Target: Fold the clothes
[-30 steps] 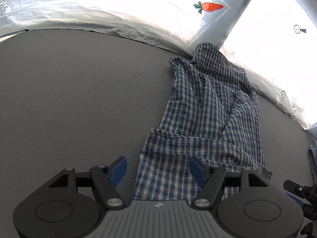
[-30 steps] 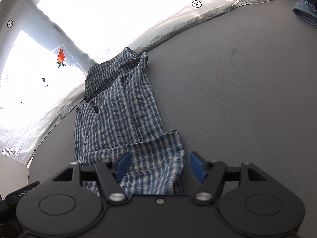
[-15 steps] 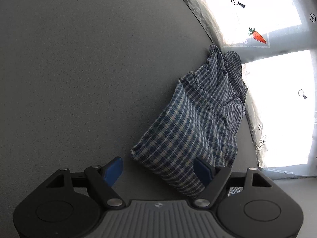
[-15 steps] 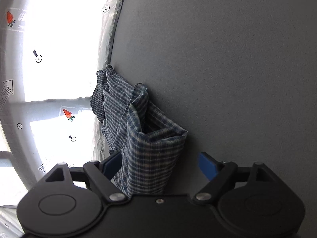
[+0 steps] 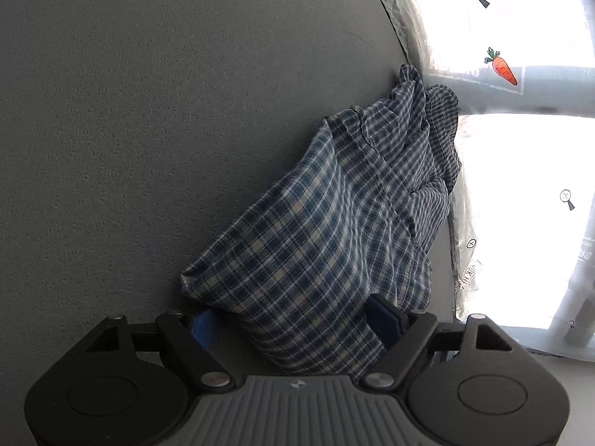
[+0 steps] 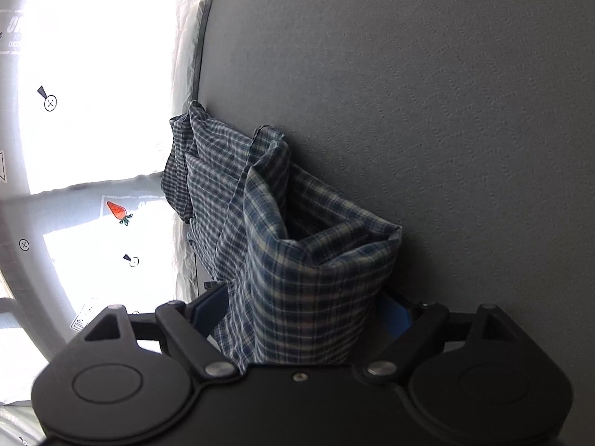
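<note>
Grey felt covers the bench (image 5: 148, 130), and the plaid shirt (image 5: 334, 223) lies bunched along its edge, running up to the carrot sticker (image 5: 502, 68) on the bright wall behind. Both tools are spread wide with the near hem of the shirt between their pads, nothing clenched: left tool (image 5: 297, 321), right tool (image 6: 301, 310). To fold well, each tool should probably close on one hem corner, catching every layer, then lift evenly and carry the hem toward the carrot-sticker end without dragging wrinkles.
</note>
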### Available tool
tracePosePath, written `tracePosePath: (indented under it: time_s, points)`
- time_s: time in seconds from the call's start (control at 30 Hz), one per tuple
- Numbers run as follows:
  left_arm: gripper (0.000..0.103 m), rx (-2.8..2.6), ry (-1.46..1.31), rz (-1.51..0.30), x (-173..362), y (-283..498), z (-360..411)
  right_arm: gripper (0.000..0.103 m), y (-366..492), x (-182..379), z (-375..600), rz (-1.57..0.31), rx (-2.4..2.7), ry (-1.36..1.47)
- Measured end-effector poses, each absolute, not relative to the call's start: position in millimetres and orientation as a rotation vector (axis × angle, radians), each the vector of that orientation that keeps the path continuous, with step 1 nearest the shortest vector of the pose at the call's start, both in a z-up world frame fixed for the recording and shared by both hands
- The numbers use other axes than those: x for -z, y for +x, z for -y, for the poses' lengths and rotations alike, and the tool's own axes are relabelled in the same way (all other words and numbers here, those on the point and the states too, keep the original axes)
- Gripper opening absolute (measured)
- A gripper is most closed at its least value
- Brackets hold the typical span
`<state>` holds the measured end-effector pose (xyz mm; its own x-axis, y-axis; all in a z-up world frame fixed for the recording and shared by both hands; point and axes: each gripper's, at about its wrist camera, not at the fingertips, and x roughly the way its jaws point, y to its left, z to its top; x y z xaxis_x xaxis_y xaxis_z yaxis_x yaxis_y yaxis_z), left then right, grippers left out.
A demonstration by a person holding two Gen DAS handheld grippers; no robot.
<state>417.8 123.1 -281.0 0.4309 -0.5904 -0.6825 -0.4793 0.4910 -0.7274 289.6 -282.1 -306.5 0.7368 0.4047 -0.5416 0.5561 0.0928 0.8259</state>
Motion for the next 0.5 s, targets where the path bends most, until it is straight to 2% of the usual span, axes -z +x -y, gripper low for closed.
tracePosePath:
  time_s: [0.07,0.17,0.23,0.27,0.33,0.43,0.47,0.5]
  points:
    - [0.089,0.091,-1.143,-1.193,283,420,-122,0.084,293,309,281,-0.823,0.156,1.514]
    - [0.092,0.085,-1.153,-1.189,281,425,-119,0.081,296,311,279,-0.825,0.164,1.496]
    - [0.089,0.090,-1.151,-1.175,280,427,-119,0.058,299,313,281,-0.839,0.165,1.488]
    - [0.074,0.092,-1.150,-1.168,279,428,-118,0.043,300,315,282,-0.849,0.166,1.489]
    - [0.054,0.090,-1.145,-1.176,279,431,-119,0.039,301,318,285,-0.857,0.162,1.504]
    - [0.016,0.082,-1.099,-1.145,270,428,-117,0.027,299,317,288,-0.848,0.126,1.527]
    - [0.011,0.088,-1.073,-1.129,264,425,-116,0.023,297,313,288,-0.839,0.109,1.526]
    - [0.010,0.091,-1.065,-1.117,257,422,-116,0.021,295,310,288,-0.829,0.092,1.525]
